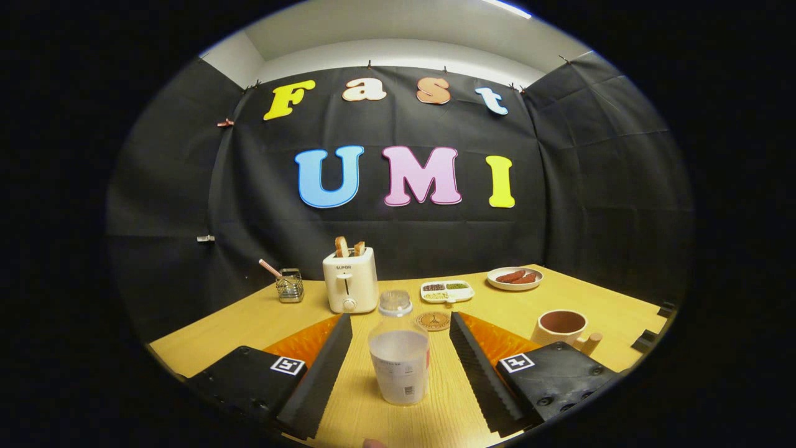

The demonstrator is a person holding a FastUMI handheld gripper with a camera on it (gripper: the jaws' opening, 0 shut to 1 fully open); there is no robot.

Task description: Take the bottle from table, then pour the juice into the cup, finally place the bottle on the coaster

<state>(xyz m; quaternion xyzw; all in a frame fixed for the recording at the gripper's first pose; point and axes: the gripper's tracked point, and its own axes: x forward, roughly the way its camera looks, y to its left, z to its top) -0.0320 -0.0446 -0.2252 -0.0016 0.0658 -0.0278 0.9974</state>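
Spread wide, the gripper (401,348) fingers are seen flanking the upright bottle (399,358) without touching it on the wooden table (249,320). Beyond them, the toaster (350,280) is set, then the cup (561,327), and the small coaster (433,321) just behind the bottle.

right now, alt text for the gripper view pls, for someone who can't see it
A clear plastic bottle with pale liquid stands upright on the wooden table between the open tool's black ridged fingers, untouched. Beyond it lie a round cork coaster and a white toaster holding bread; a tan ceramic cup sits to the right.
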